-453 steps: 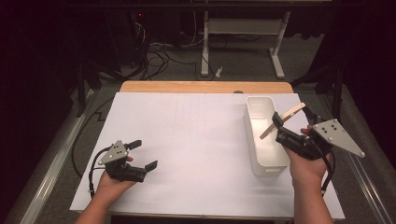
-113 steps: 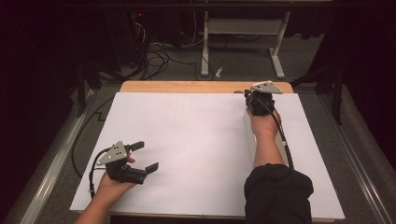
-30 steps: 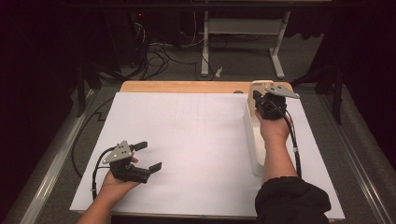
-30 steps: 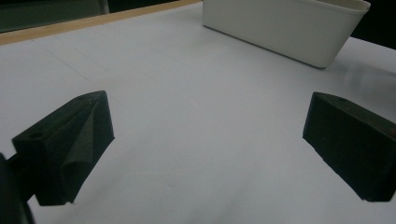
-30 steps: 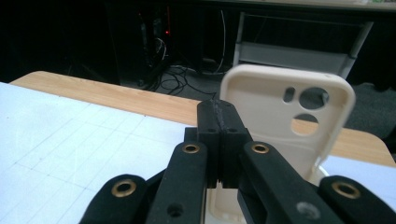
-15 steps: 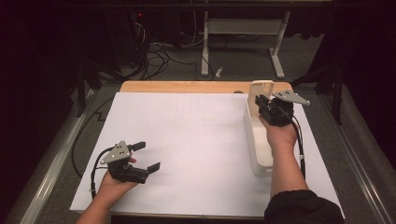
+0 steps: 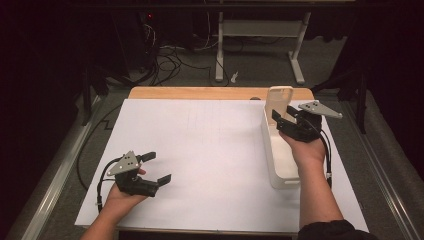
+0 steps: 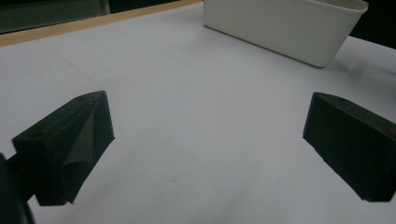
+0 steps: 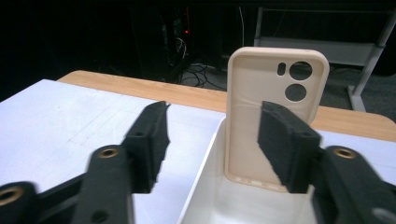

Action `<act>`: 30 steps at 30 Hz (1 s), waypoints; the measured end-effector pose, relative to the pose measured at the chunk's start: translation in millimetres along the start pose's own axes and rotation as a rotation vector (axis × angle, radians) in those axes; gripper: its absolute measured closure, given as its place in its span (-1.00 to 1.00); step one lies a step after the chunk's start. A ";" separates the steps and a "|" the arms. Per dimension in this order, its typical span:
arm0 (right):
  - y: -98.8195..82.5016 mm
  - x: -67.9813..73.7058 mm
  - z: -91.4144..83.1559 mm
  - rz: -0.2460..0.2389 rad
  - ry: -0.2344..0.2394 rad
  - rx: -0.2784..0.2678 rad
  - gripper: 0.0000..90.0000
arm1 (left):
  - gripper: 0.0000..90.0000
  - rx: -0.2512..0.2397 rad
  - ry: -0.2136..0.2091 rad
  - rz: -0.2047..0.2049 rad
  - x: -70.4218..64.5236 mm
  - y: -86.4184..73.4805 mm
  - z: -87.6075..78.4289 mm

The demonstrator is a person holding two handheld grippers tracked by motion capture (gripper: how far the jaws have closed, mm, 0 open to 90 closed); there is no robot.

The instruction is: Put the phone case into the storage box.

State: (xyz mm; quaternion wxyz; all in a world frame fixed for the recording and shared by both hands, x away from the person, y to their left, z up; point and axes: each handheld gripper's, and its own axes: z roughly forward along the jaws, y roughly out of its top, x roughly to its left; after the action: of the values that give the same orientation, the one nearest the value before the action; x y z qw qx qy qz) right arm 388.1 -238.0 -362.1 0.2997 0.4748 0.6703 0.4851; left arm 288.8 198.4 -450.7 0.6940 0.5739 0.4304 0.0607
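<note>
Right gripper [image 7: 286, 120] [image 9: 212, 135]: jaws parted, have just been opening, pads clear of everything. It hovers over the far end of the long white plastic bin [image 7: 278, 160] [image 9: 205, 200]. In the right gripper view the beige rubbery phone case with camera cutouts [image 9: 275, 116] [image 7: 278, 102] sits beyond the jaw tips, part of it seen through the gap between them, no contact. The case stands upright on its short edge inside the bin, leaning on the bin's far end wall, open side toward the gripper.

Left gripper [image 7: 156, 167] [image 8: 205, 149]: jaws wide apart, nothing between them, just bare white paper sheet [image 7: 200, 150] [image 8: 187, 116] under it. Held low near the front left of the sheet, well apart from the bin, which shows at the far edge of the left gripper view [image 8: 285, 25].

The bin lies lengthwise along the right side of the sheet. The sheet covers a light wooden tabletop [image 7: 200, 93], whose far strip stays exposed.
</note>
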 end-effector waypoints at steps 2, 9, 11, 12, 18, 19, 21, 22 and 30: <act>0.5 1.6 -4.0 -0.001 0.013 -0.004 -0.21 | -0.94 -0.001 0.001 0.000 -0.1 0.1 0.1; -1.2 9.4 -19.4 -0.029 0.032 -0.011 -0.49 | -0.94 -0.005 0.005 -0.004 0.3 0.7 -0.3; -2.9 10.0 -24.1 -0.030 0.034 -0.015 -0.54 | -0.94 -0.005 0.006 -0.003 0.3 0.9 -0.6; -4.0 10.2 -26.2 -0.032 0.033 -0.015 -0.57 | -0.94 -0.005 0.007 -0.002 0.3 0.9 -0.7; -9.4 9.6 -41.6 -0.026 0.029 -0.022 -0.68 | -0.94 -0.008 0.011 -0.005 1.0 1.9 -1.3; -10.2 9.6 -44.3 -0.027 0.030 -0.025 -0.72 | -0.94 -0.008 0.012 -0.004 1.0 2.0 -1.4; -12.2 10.0 -49.4 -0.029 0.029 -0.027 -0.77 | -0.94 -0.010 0.011 -0.006 0.8 2.3 -1.6; -13.1 10.2 -52.2 -0.029 0.030 -0.029 -0.79 | -0.94 -0.011 0.011 -0.007 0.8 2.4 -1.7; -19.6 13.3 -74.8 -0.042 0.032 -0.072 -0.97 | -0.94 -0.012 0.016 -0.007 1.7 3.1 -2.3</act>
State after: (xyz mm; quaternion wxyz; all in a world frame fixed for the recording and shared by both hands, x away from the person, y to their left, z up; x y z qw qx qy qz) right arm 311.9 -254.6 -353.5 0.3160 0.4416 0.6669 0.5103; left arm 289.6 202.1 -448.9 0.6941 0.5679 0.4375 0.0653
